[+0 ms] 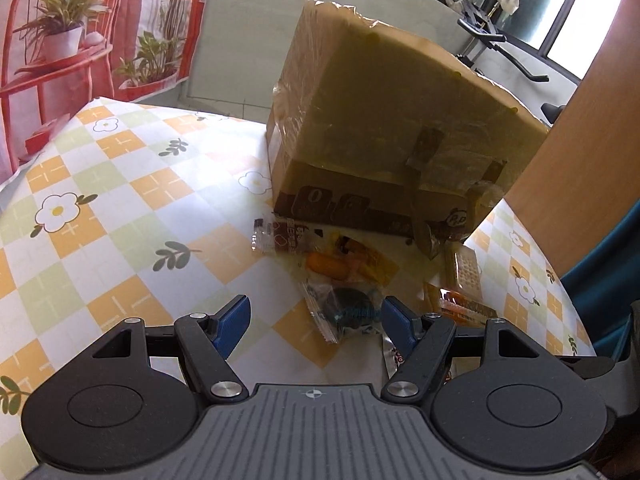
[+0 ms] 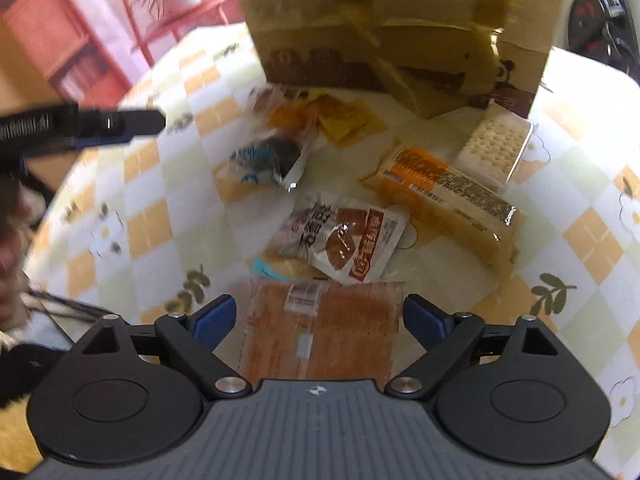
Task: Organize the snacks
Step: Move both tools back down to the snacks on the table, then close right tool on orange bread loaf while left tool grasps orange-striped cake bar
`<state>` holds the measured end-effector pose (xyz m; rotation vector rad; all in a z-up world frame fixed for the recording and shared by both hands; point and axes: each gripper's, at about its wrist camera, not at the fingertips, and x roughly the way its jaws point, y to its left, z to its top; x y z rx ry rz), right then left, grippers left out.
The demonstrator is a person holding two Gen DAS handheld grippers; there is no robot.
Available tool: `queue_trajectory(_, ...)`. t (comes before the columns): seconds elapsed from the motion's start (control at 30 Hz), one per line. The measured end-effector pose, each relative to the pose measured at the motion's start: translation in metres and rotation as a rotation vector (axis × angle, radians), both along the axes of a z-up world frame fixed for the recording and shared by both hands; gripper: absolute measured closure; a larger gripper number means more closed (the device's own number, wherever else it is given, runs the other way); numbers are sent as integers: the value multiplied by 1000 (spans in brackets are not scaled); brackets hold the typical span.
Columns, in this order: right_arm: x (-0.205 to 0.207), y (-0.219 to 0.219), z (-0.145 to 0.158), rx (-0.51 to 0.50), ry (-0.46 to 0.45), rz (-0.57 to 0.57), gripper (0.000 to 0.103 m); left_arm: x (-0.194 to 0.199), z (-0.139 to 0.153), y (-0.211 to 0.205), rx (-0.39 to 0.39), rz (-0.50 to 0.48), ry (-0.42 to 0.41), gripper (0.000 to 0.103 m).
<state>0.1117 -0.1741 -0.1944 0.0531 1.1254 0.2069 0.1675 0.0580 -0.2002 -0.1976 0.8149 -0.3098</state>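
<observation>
Snacks lie scattered on the tabletop (image 2: 168,216), checked cloth with flowers, in front of a taped cardboard box (image 2: 400,20) at 12 o'clock.

Right wrist view: an orange-brown flat packet (image 2: 324,332) sits between the jaws of the right gripper (image 2: 320,316), pads clear of it, jaws wide open, nothing held. Just above it, a white pouch with a red label (image 2: 344,236). At 1 o'clock, a long biscuit pack (image 2: 444,204), and beyond it a cracker pack (image 2: 496,144) near the box. At 11 o'clock, a clear wrapper with a dark snack (image 2: 268,156); yellow sachets (image 2: 348,120) at 12. Left gripper's finger (image 2: 120,124) pokes in at 10 o'clock.

Left wrist view: left gripper (image 1: 316,316) has its jaws roughly two-thirds open and empty. The dark snack wrapper (image 1: 348,308) lies ahead between the fingertips, untouched. A small clear packet (image 1: 276,236) is at 12 o'clock by the box (image 1: 384,104).
</observation>
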Motion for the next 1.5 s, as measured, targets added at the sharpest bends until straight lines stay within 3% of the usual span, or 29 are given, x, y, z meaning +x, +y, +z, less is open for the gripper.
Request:
queue_trajectory(0.1, 1, 5, -8, -41, 34, 11, 10, 0, -2, -1, -3, 1, 9, 29)
queue_trajectory(0.23, 0, -5, -14, -1, 63, -16, 15, 2, -5, 0, -11, 7, 25, 29)
queue_trajectory(0.37, -4, -8, -7, -10, 12, 17, 24, 4, -7, -1, -17, 11, 33, 29)
queue_trajectory(0.47, -4, -11, -6, -33, -27, 37, 24, 5, -8, -2, -19, 7, 37, 29)
queue_trajectory(0.8, -4, -50, -1, -63, -79, -50, 25, 14, -4, -25, -29, -49, 21, 29)
queue_trajectory(1.2, -12, -86, 1, -69, -109, -111, 25, 25, -6, -69, -37, -157, 31, 30)
queue_trajectory(1.5, -14, -100, -1, -75, -127, -142, 25, 61, -27, -134, -69, -330, 41, 31)
